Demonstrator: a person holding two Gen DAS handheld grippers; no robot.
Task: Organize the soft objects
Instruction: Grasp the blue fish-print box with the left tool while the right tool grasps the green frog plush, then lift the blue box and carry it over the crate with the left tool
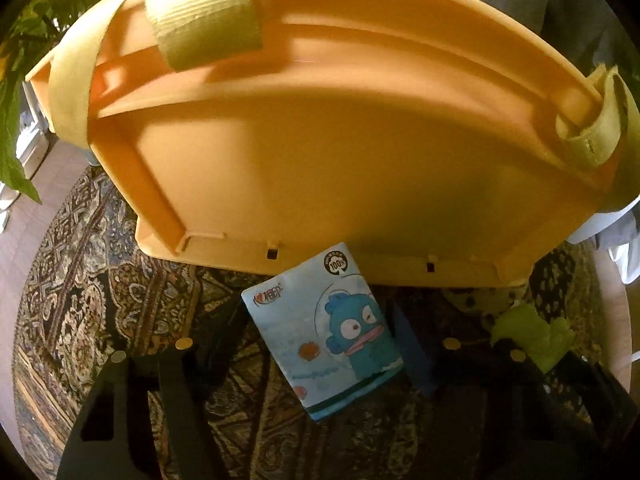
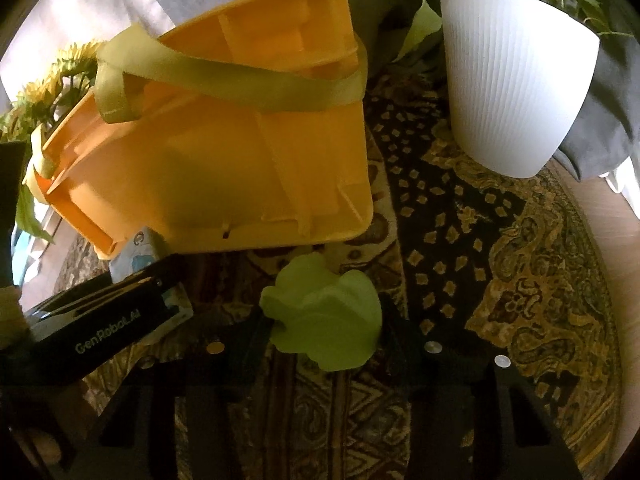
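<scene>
A light-blue tissue pack printed with a blue cartoon fish lies on the patterned tablecloth, just in front of an orange plastic basket with yellow-green strap handles. My left gripper is shut on the pack, one finger against each long side. In the right wrist view my right gripper is shut on a lime-green soft toy, close to the front wall of the basket. The left gripper's black body shows there at the left, over the pack. The green toy appears at the right of the left wrist view.
A round table carries a dark paisley cloth. A white ribbed plant pot stands at the back right, with grey fabric behind it. Sunflowers and green leaves rise left of the basket.
</scene>
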